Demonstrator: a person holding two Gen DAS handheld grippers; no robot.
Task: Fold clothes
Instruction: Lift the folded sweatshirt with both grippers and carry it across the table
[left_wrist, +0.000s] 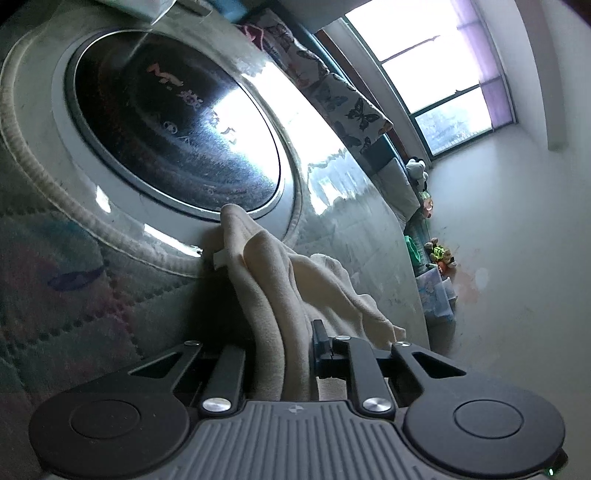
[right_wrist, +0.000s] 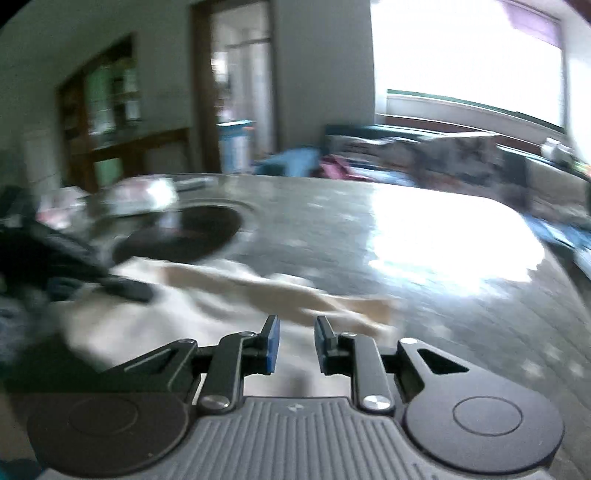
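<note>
Cream cloth garment (left_wrist: 280, 295) hangs bunched, pinched in the left gripper (left_wrist: 284, 354); folding looks barely begun. Right gripper (right_wrist: 295, 345) fingers stand apart, empty, above the blurred worktop (right_wrist: 406, 258).

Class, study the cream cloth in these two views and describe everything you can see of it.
The cream cloth looks like soft, fleecy fabric, plain and unprinted. In the left wrist view it is bunched into long folds and pinched in the left gripper, one end rising to a peak before the dark round inset of the glossy table. In the blurred right wrist view it lies rumpled across the table, a tan strip along it, below the right gripper, whose jaws stand apart with nothing between them.
</note>
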